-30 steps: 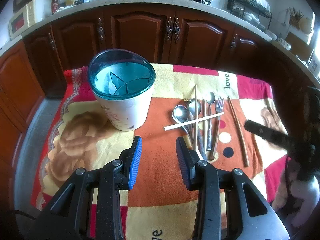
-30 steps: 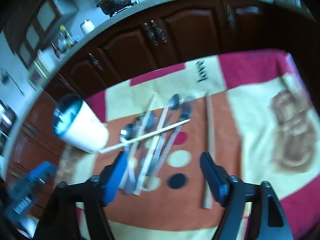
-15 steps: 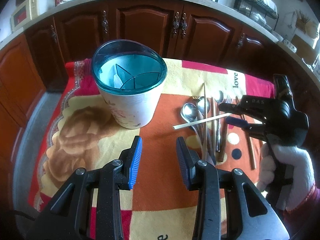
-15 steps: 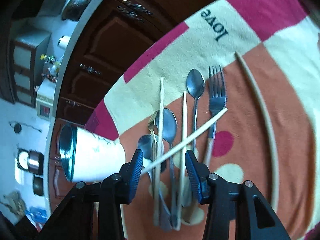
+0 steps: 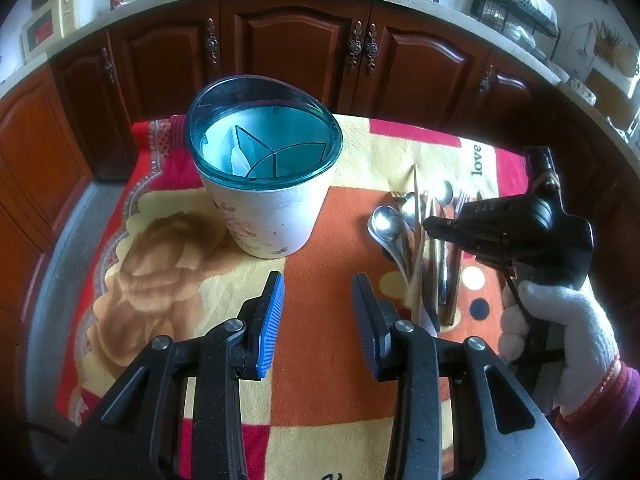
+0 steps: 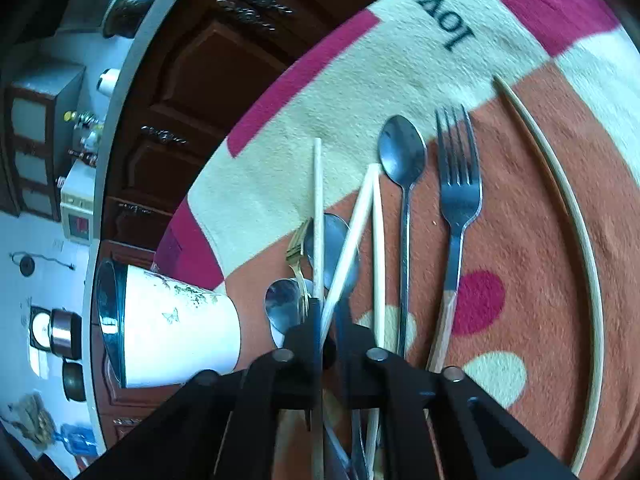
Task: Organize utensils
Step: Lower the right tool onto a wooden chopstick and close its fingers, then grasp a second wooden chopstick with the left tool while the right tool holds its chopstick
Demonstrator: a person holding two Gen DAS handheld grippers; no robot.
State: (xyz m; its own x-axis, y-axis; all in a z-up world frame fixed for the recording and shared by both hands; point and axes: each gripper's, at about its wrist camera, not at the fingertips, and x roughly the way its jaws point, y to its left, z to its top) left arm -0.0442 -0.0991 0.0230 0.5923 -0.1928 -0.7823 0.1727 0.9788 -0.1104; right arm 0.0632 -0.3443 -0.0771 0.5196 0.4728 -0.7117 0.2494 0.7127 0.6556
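Gripping: the right gripper (image 6: 329, 312) has just been closing, and its jaws now stand pinched on a pale chopstick (image 6: 348, 248) that runs between them.
Chopstick axis: in the right wrist view it runs from the pinch at about 6 o'clock up toward 1 o'clock, its far tip touching the tip of a second chopstick (image 6: 378, 256); it crosses the bowl of a spoon (image 6: 332, 240) beneath it.
Grip point: near the chopstick's lower end, so most of its length projects ahead of the fingers.
Utensil holder: the white holder with a teal rim (image 5: 264, 188) stands upright on the blanket (image 5: 320, 360), at about 9 o'clock from the pinch in the left wrist view, well apart from the pile.
Left gripper: (image 5: 318, 320) hangs wide open and empty above the blanket, just on the near side of the holder.
Nearer hand: the left is nearer the holder; the right, held by a gloved hand (image 5: 560, 328), is the one over the utensils.
Judged next need: lifting, then tipping the long axis upright to drop it into a compartment.
Other pieces: a fork (image 6: 458, 196) and a long chopstick (image 6: 576, 216) lie flat at 3 o'clock of the grip.
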